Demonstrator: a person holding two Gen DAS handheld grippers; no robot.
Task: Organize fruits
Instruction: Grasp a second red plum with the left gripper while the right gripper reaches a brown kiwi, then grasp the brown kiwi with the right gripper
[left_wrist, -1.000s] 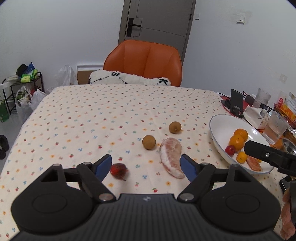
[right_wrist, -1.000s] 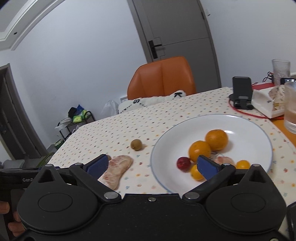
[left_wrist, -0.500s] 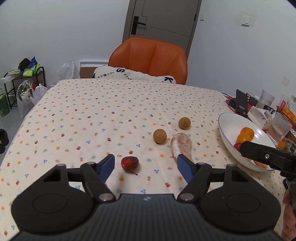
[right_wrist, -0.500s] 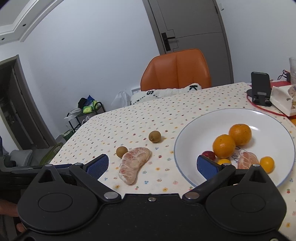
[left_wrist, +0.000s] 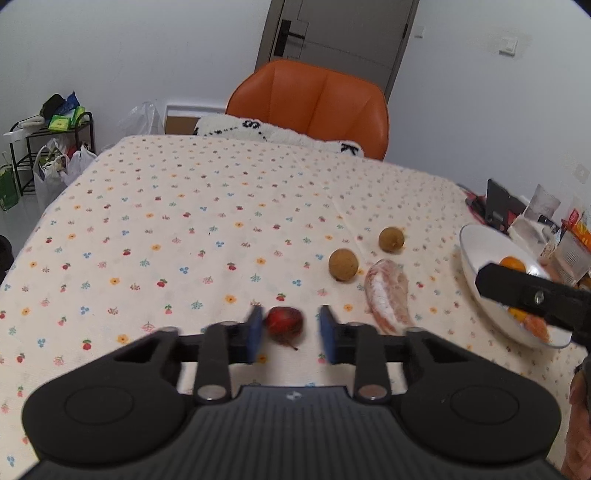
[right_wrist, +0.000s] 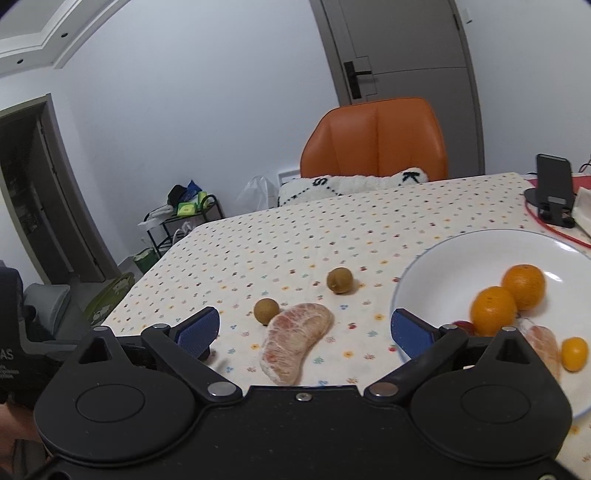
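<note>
Left wrist view: left gripper (left_wrist: 291, 334) half-spread around red fruit (left_wrist: 284, 322), pads not gripping; right gripper (right_wrist: 304, 328) wide apart above pomelo segment (right_wrist: 295, 341)

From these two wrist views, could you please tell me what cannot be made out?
- Left wrist view: blurred blue fingertips flank the small red fruit; contact unclear.
- Left wrist view: the right gripper's dark arm covers the white plate's fruit.
- Right wrist view: the small dark-red fruit shows only partly, behind the gripper linkage.

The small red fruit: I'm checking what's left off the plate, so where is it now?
In the left wrist view the small red fruit lies on the tablecloth between the left gripper fingers, left of the pomelo segment.
</note>
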